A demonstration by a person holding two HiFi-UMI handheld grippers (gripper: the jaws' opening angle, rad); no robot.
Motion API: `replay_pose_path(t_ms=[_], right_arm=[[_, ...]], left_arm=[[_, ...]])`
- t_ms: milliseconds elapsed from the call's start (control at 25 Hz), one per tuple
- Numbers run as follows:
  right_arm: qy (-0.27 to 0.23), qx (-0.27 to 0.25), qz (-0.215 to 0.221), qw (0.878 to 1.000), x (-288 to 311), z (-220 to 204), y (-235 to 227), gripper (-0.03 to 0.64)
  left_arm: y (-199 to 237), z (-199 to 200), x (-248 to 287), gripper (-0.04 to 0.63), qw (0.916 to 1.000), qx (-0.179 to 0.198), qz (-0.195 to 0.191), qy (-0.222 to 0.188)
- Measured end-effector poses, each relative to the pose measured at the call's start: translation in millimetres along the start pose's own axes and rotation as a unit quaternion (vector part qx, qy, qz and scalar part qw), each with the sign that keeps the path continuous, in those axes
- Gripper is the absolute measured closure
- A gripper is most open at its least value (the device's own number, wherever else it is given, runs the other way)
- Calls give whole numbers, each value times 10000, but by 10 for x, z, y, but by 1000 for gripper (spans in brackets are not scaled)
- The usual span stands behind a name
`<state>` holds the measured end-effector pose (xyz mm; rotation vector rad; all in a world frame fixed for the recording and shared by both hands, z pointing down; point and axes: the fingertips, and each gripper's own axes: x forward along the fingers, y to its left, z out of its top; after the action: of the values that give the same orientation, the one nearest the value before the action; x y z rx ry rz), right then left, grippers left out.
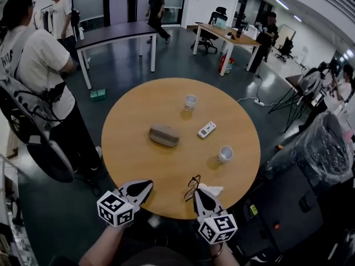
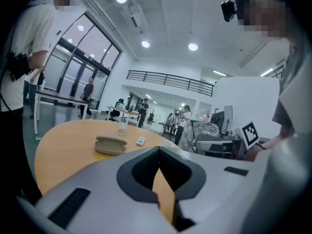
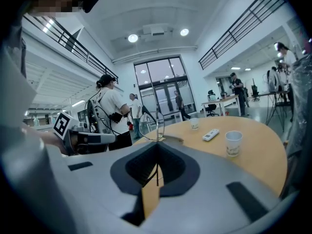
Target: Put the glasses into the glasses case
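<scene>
Resting closed on table [image 1: 144, 110] centre: glasses case [image 1: 164, 135]. Right gripper [image 1: 196, 192] pinches glasses [image 1: 193, 182], near edge; left gripper [image 1: 148, 185] fingers together, empty.

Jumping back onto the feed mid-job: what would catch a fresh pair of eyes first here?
The right gripper, at the near edge of the round wooden table, is shut on dark-rimmed glasses that stick up from its jaws. In the middle lies the closed grey glasses case, with a white remote control to its right. The left gripper, shut and empty, hovers at the near-left edge.
</scene>
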<state>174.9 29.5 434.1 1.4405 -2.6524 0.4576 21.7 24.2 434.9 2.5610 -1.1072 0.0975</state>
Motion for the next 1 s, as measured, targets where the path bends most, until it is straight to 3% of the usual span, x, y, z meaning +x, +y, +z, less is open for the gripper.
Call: replay_pose_path(t_ms=[240, 480, 720, 1000], right_arm=[[126, -23, 23, 9999, 282, -35, -64, 624], [260, -205, -275, 9991, 677, 21, -272, 624], [445, -584, -522, 9959, 1233, 94, -424, 624], [590, -704, -513, 9945, 1798, 145, -294, 624]], left_arm=[[322, -20, 121, 589, 9999, -114, 112, 22], [793, 70, 458, 589, 9999, -120, -40, 71], [1373, 85, 855, 589, 9992, 31, -132, 367], [1823, 74, 1218, 589, 9974, 122, -321, 630]])
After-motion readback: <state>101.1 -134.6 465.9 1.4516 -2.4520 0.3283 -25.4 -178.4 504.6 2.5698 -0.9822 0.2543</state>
